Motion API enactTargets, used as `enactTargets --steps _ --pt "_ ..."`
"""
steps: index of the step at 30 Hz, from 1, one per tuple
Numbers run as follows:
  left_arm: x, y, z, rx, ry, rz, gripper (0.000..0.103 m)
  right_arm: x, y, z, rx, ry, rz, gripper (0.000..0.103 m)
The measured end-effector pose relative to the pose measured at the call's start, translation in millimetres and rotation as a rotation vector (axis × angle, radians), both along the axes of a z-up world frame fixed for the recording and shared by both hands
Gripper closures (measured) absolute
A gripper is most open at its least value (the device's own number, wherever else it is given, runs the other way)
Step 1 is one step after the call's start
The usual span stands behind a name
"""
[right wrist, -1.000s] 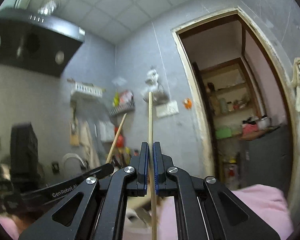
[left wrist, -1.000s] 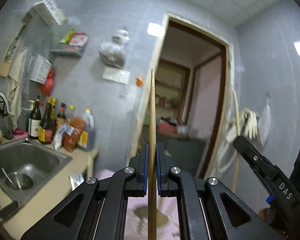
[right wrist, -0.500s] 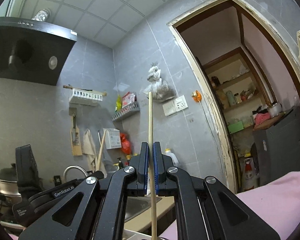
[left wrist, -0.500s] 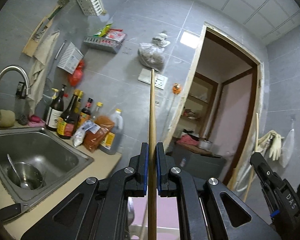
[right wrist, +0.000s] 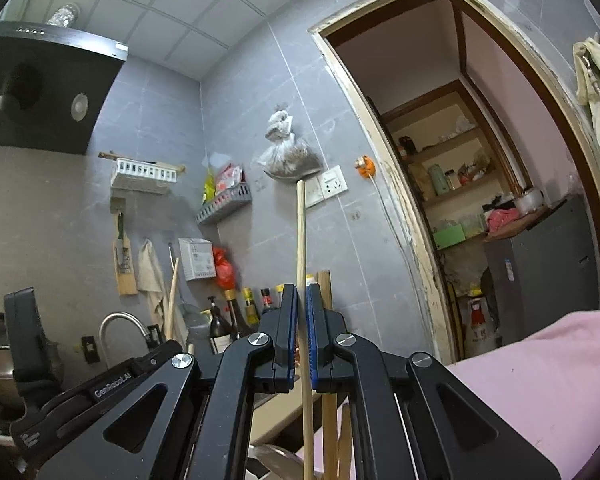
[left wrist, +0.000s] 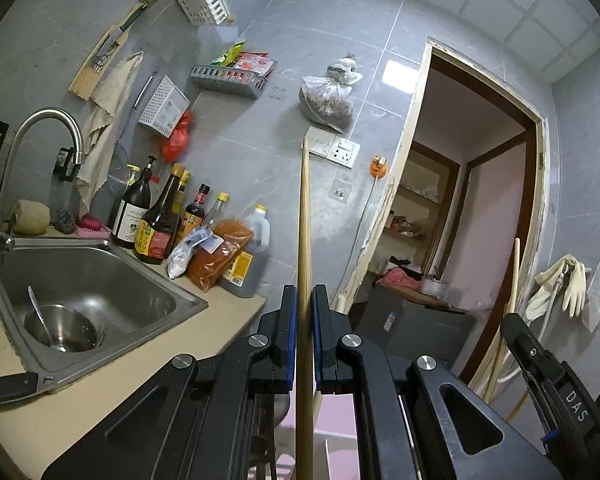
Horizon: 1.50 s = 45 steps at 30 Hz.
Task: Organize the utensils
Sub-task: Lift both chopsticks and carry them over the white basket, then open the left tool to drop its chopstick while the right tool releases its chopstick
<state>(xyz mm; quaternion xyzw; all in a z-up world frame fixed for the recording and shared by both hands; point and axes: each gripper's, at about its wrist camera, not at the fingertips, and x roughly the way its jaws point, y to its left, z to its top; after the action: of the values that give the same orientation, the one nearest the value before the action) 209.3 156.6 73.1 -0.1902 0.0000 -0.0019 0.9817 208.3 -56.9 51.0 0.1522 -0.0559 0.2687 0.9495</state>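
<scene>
Grey tiled walls [left wrist: 260, 152], open doorway [right wrist: 480, 184], steel sink [left wrist: 100, 280]

My left gripper [left wrist: 304, 300] points about level, jaws closed flat on a chopstick [left wrist: 305, 240] that stands upright between the blue pads [left wrist: 291, 336]. My right gripper [right wrist: 302, 300] tilts a little upward, its jaws likewise clamped on a second chopstick [right wrist: 301, 248], also upright. From the left wrist view the right gripper [left wrist: 540, 364] shows at the far right edge, near and beside mine; from the right wrist view the left gripper [right wrist: 100, 384] lies low at the left. A pink sleeve [right wrist: 540, 380] fills the right wrist view's lower right.
</scene>
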Motion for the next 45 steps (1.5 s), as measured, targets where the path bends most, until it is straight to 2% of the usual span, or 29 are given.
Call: enactTargets --steps 4,12,19,31,33,35,37,38,39,42,43,45 --pt "-4.8 -8.9 -4.8 0.037 0.007 -0.009 0.098 -5.2 0.8 -4.2 -0.037 0.006 -0.002 0.100" --pt "-7.1 -21.8 -22.7 0.090 0.073 -0.026 0.098 -15.7 -2.9 -2.7 -0.089 0.014 -0.003 0.100" --pt "-7.5 -27.3 -29.7 0.107 0.116 -0.038 0.098 -23.7 -0.5 -2.8 -0.130 0.004 0.002 0.100" --pt "-13.4 -28.2 -31.3 0.095 0.169 -0.077 0.095 -24.9 -0.3 -3.6 -0.139 0.024 0.022 0.097" --pt "-16.1 -28.5 -29.2 0.093 0.172 -0.083 0.093 -26.0 -2.4 -2.6 -0.140 0.026 0.023 0.095" --pt "-20.0 -29.4 -26.5 0.091 0.168 -0.088 0.085 -28.1 -6.1 -0.4 -0.136 0.024 0.021 0.094" --pt "-23.8 -29.8 -22.5 0.081 0.170 -0.102 0.078 -30.1 -10.3 1.8 -0.134 0.022 0.022 0.089" --pt "-25.0 -30.3 -20.4 0.078 0.173 -0.105 0.076 -31.5 -12.3 2.9 -0.132 0.021 0.022 0.082" --pt "-27.1 -31.5 -17.7 0.078 0.180 -0.109 0.076 -33.6 -16.3 4.6 -0.129 0.020 0.022 0.080" --pt "-32.0 -36.8 -10.2 0.092 0.205 -0.124 0.073 -38.4 -24.0 8.3 -0.141 0.024 0.015 0.079" --pt "-33.9 -38.6 -8.5 0.095 0.214 -0.130 0.069 -40.7 -27.6 9.5 -0.149 0.028 0.012 0.078" --pt "-38.1 -42.4 -5.7 0.098 0.232 -0.142 0.063 -46.2 -36.2 10.9 -0.170 0.044 -0.008 0.071"
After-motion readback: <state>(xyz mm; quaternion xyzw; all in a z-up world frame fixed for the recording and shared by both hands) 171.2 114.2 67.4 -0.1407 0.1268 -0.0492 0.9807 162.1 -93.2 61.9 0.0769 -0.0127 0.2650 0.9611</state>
